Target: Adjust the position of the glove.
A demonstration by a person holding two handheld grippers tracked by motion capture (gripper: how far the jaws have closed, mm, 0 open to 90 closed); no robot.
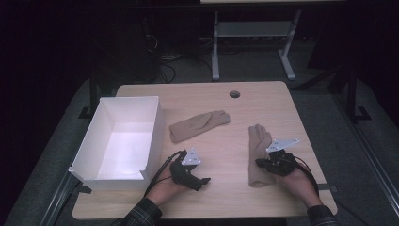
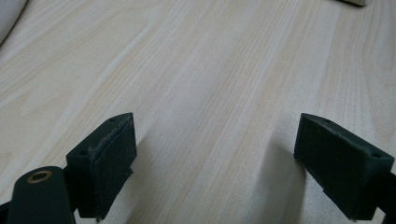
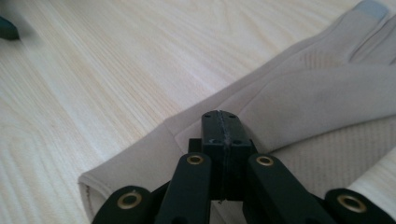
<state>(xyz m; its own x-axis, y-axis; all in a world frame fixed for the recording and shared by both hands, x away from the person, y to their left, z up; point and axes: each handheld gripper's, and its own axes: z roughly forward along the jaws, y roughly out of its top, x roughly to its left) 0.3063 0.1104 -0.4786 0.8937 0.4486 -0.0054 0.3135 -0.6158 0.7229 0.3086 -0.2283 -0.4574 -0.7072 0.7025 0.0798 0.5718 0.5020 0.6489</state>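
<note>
Two beige gloves lie flat on the light wooden table (image 1: 226, 197). One glove (image 1: 198, 125) lies across the middle of the table. The other glove (image 1: 258, 141) (image 3: 308, 93) lies lengthwise on the right, fingers pointing away. My right gripper (image 1: 259, 163) (image 3: 220, 115) is down on this glove near its cuff, jaws shut together with no fabric visible between the pads. My left gripper (image 1: 205, 180) (image 2: 215, 140) rests low over bare wood near the front edge, to the right of the box. Its jaws stand wide open with nothing between them.
An open white box (image 1: 155, 122) with nothing in it stands at the table's left side. A round cable hole (image 1: 234, 94) sits near the far edge. Beyond the table stand a desk frame (image 1: 215, 52) and cables on the dark floor.
</note>
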